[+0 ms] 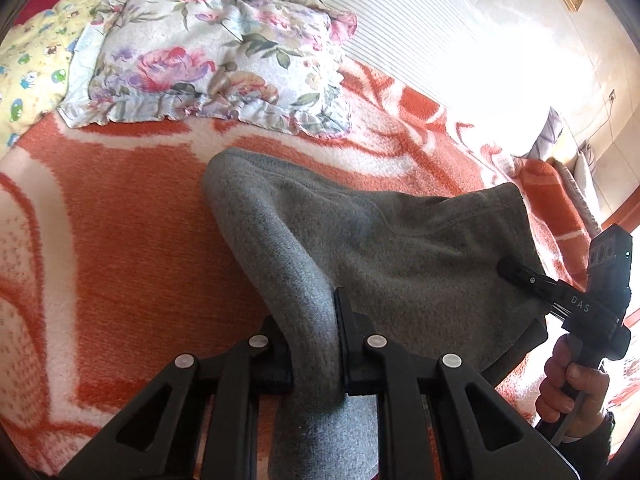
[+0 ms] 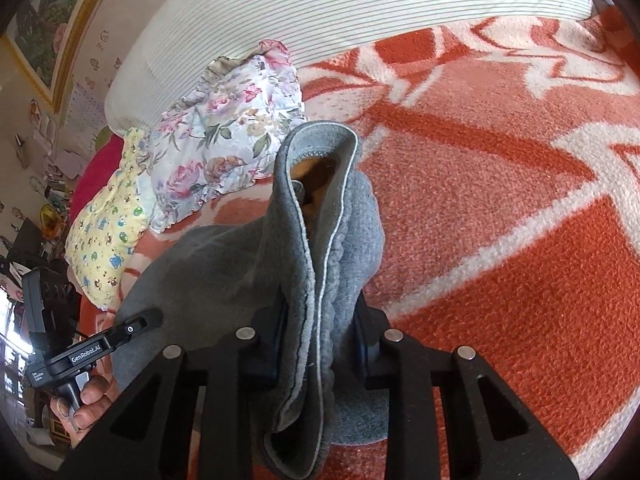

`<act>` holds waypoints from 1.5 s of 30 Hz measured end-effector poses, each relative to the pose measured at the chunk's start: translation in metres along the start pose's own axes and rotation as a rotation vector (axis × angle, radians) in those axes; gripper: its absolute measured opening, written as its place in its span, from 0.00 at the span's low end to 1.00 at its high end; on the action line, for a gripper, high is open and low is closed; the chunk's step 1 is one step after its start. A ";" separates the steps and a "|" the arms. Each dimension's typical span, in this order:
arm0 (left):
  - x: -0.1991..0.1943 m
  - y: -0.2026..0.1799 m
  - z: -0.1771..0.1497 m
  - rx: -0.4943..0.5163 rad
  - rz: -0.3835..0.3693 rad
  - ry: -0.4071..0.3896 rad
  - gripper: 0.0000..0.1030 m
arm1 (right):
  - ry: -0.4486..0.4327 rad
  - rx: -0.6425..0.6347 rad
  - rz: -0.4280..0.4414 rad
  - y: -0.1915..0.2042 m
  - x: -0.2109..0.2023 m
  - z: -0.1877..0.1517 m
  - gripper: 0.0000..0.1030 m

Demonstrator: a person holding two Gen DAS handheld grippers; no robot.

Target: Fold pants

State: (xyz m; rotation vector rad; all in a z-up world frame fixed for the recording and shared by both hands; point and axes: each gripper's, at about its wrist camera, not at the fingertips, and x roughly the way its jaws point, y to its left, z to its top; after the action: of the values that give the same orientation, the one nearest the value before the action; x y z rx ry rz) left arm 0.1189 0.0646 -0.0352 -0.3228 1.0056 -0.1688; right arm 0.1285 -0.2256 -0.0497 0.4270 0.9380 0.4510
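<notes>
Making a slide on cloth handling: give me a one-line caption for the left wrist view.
Left gripper and right gripper each clamp the grey pants above an orange-and-white blanket.

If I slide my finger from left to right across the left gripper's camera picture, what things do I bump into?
Yellow cartoon-print cloth → floral pillow → grey pants, pinched by the left gripper → right gripper, also clamped on the pants → the hand holding it. An orange-and-white blanket lies under everything.

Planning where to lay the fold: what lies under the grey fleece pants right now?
Under the grey fleece pants lies the orange-and-white patterned blanket, visible all around. The part directly beneath the cloth is covered, so anything there cannot be seen.
</notes>
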 end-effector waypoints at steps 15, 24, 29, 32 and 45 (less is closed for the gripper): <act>-0.051 0.043 0.023 -0.041 0.073 -0.116 0.14 | -0.047 -0.084 0.126 0.065 0.019 0.012 0.27; -0.067 0.076 0.038 -0.081 0.128 -0.166 0.14 | -0.033 -0.097 0.178 0.099 0.054 0.029 0.27; -0.065 0.095 0.047 -0.107 0.151 -0.169 0.14 | -0.015 -0.114 0.182 0.116 0.078 0.037 0.27; -0.055 0.105 0.051 -0.130 0.153 -0.162 0.14 | -0.001 -0.129 0.171 0.120 0.093 0.044 0.27; -0.002 0.107 0.052 -0.105 0.167 -0.092 0.15 | 0.047 -0.045 0.110 0.075 0.127 0.055 0.27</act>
State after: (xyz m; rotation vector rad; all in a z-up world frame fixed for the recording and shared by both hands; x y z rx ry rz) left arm 0.1608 0.1752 -0.0442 -0.3372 0.9474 0.0498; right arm 0.2259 -0.1028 -0.0657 0.4297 0.9508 0.5834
